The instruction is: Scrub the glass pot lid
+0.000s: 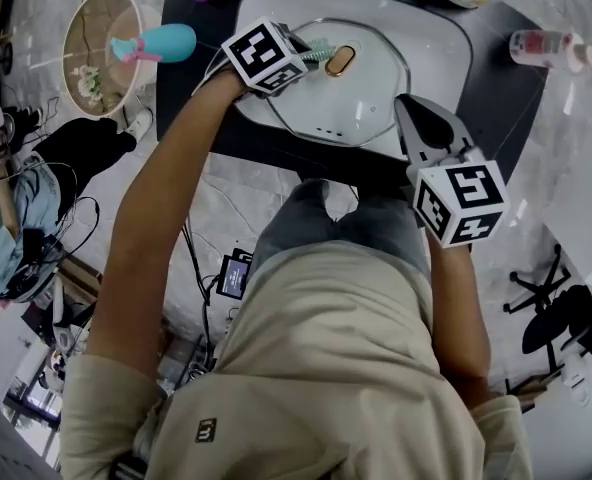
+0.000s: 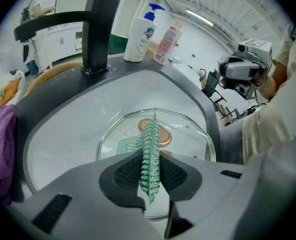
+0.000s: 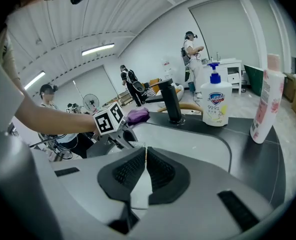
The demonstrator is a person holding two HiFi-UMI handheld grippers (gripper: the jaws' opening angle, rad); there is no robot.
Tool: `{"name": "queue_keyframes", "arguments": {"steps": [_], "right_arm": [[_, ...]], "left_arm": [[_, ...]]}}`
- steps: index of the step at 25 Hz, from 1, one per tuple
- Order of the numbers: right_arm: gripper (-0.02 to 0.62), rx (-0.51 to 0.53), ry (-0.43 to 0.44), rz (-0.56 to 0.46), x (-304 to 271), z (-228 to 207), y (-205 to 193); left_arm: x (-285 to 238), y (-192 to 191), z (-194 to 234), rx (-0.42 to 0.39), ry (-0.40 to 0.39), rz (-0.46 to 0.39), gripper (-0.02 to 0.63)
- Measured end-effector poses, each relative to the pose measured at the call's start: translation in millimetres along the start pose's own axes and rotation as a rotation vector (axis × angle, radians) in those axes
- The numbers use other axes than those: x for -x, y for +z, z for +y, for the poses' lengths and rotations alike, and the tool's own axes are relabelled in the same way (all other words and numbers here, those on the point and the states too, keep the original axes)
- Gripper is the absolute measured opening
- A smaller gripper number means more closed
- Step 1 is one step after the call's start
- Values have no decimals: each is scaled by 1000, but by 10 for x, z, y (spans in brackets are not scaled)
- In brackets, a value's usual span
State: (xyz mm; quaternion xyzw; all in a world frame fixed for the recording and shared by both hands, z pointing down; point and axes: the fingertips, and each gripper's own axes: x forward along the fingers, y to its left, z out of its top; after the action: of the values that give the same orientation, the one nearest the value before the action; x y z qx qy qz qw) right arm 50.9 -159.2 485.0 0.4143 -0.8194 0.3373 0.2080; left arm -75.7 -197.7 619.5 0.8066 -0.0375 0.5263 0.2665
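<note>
Jaws on the left gripper [image 2: 149,170] are clenched on a green mesh scrubber [image 2: 151,149], which stands edge-up between the pads with its long axis running straight out along the jaws; jaws on the right gripper [image 3: 145,160] are pressed together with nothing between them. Glass pot lid [image 2: 188,134] lies flat, dome up, in the white sink [image 2: 63,129], directly ahead of and below my left jaws. The scrubber's far end reaches over its copper-coloured knob [image 2: 164,138] at the centre, though I cannot confirm from any view whether the mesh actually bears on the glass. The lid is round, so no long axis governs the stroke; the governing relation is scrubber over lid centre, with rim all round it. Head view confirms the left gripper [image 1: 311,53] is over the lid [image 1: 376,93], while the right gripper [image 1: 408,108] hangs at the lid's near-right edge by the sink's front rim, close beside it but not on it. Judgement: left is the working hand; right is best placed to steady the lid's rim should it slide. Writing: the white pump bottle [image 3: 215,104] on the counter behind the sink carries a blue shield logo and a legible "99.9%"; the brand word is too small for me to read. Pink bottle [image 3: 265,101] beside it — print illegible
</note>
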Motion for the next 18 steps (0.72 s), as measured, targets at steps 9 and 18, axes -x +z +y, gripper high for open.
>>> {"name": "queue_keyframes", "arguments": {"steps": [9, 18], "right_arm": [[26, 48, 1, -23, 18, 257, 240], [26, 105, 2, -43, 42, 595, 440]], "left_arm": [[3, -190, -590, -65, -86, 24, 83], [88, -122, -1009, -76, -165, -39, 83]]}}
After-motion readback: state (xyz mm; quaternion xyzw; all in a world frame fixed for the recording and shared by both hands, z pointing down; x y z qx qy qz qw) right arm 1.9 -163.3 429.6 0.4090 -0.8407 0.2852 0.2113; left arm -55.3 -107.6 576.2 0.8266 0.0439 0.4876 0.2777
